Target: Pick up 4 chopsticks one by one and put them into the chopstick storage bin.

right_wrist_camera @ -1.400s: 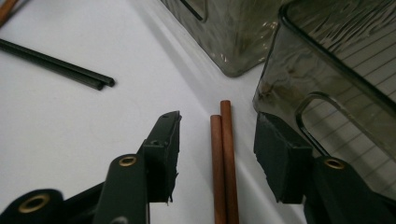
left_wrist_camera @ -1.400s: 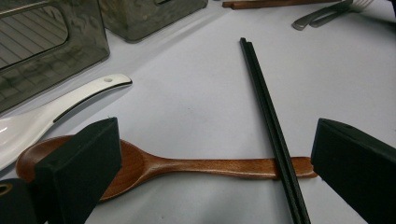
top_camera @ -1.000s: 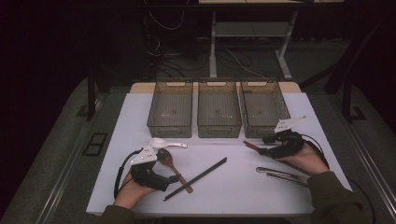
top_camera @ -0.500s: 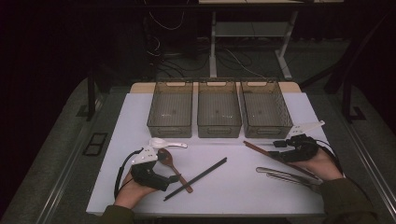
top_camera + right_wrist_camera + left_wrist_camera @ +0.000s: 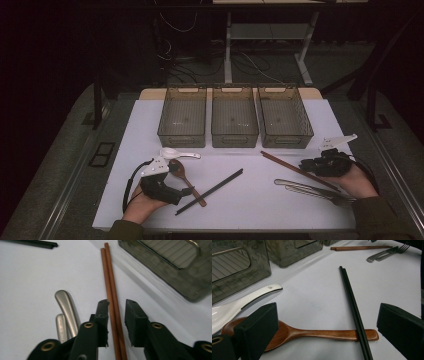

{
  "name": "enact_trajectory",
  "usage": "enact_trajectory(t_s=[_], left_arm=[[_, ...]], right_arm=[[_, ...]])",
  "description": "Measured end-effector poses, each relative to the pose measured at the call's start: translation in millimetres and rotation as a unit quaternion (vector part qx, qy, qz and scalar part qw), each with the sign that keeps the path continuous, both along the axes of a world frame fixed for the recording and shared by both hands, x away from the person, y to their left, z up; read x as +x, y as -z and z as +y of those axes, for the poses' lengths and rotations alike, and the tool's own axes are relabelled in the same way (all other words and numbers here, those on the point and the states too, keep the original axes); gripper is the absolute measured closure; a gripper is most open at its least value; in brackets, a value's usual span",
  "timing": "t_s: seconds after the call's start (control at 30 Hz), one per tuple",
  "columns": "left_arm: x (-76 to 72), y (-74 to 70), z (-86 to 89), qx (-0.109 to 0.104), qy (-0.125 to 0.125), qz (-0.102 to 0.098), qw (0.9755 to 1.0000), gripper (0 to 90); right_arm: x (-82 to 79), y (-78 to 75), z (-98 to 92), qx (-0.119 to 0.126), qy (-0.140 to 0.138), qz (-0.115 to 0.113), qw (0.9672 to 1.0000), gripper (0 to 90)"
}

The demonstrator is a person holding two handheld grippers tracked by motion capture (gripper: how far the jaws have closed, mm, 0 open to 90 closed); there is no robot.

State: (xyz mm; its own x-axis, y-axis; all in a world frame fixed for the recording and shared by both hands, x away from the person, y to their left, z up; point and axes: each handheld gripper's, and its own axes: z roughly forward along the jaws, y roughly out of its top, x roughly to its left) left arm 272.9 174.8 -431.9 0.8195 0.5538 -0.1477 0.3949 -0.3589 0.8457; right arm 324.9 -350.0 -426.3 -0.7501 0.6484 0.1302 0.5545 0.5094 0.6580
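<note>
White table (image 5: 150, 125), with 3 clear bins (image 5: 234, 120) in a row along the far edge. Nearer the person, cutlery spread across it: black chopsticks (image 5: 210, 191) slanting over the handle of a wooden spoon (image 5: 183, 175), a white spoon (image 5: 177, 153) just beyond it, metal fork and knife (image 5: 312, 190) at the right, and brown chopsticks (image 5: 295, 168) lying diagonally from the right bin's near corner toward the right hand.

Right gripper (image 5: 117, 305) low over the table, straddling the brown chopsticks (image 5: 113, 307) — the pair runs lengthwise between the 2 black jaws, tight against the left one, with a gap left on the right side. Jaws just closing in, now narrow but not yet pressing from both sides; chopsticks flat on the table.

Left gripper (image 5: 327, 322) spread wide, holding nothing — the wooden spoon (image 5: 312, 333) lies across the space between its jaws, bowl by the left jaw, black chopsticks (image 5: 354, 307) crossing the handle end.
</note>
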Motion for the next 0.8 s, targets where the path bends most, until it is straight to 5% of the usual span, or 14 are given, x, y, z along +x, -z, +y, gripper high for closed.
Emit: enact_trajectory(t_s=[0.8], left_arm=[[-0.3,-0.3,0.3,0.001,0.001,0.001,1.0000,3.0]], right_arm=[[7.7,10.6,5.8,-0.037,-0.011,0.006,0.9992,79.7]])
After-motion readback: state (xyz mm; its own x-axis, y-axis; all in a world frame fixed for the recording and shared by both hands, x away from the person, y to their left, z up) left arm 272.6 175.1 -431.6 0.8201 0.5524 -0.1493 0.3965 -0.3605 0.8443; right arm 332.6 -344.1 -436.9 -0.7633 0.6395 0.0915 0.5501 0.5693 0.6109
